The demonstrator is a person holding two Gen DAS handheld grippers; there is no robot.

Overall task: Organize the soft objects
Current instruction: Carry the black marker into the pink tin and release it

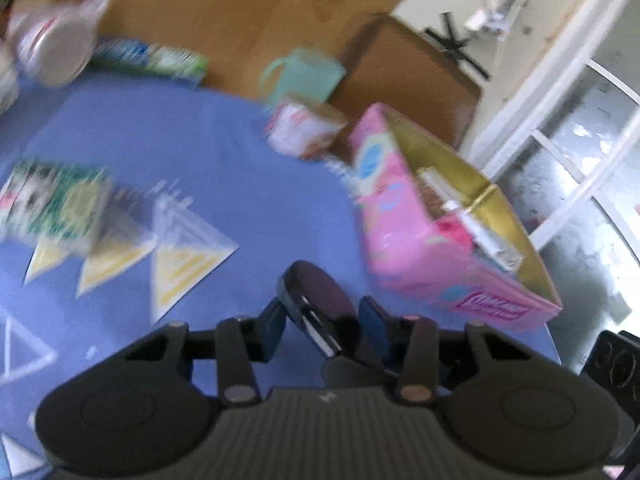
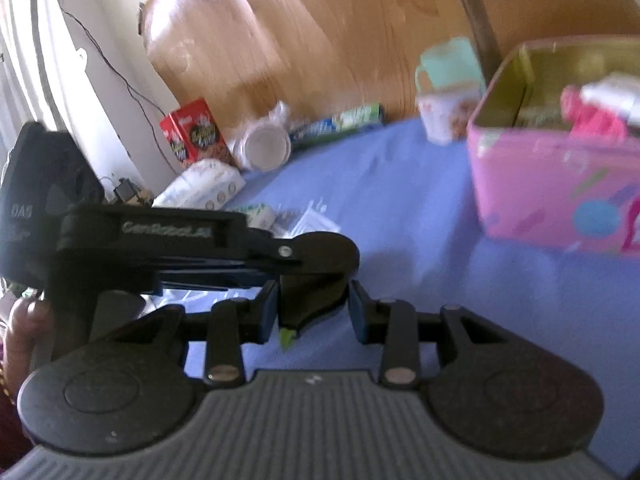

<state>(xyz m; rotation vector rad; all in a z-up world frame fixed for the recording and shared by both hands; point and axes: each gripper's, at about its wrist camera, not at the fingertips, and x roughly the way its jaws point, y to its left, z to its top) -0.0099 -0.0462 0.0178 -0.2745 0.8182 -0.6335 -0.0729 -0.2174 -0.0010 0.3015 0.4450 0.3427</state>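
Note:
A pink box (image 1: 416, 236) with a gold inside stands on the blue cloth (image 1: 224, 168) at the right; it holds a pink soft item and white packets. It also shows in the right wrist view (image 2: 560, 192) at the right. My left gripper (image 1: 324, 316) sits left of the box's near end, jaws partly apart, with the other gripper's dark body (image 1: 316, 300) between them. My right gripper (image 2: 314, 308) is also partly apart, with the left gripper's head (image 2: 320, 260) just in front of it. Neither visibly grips anything. Both views are blurred.
Triangular sachets (image 1: 180, 264) and a green patterned pack (image 1: 56, 204) lie at the left. A teal cup (image 1: 300, 76) and a small printed tub (image 1: 304, 128) stand behind the box. A red cereal box (image 2: 196, 132), a bagged bowl (image 2: 266, 144) and a white soft pack (image 2: 200, 190) sit far left.

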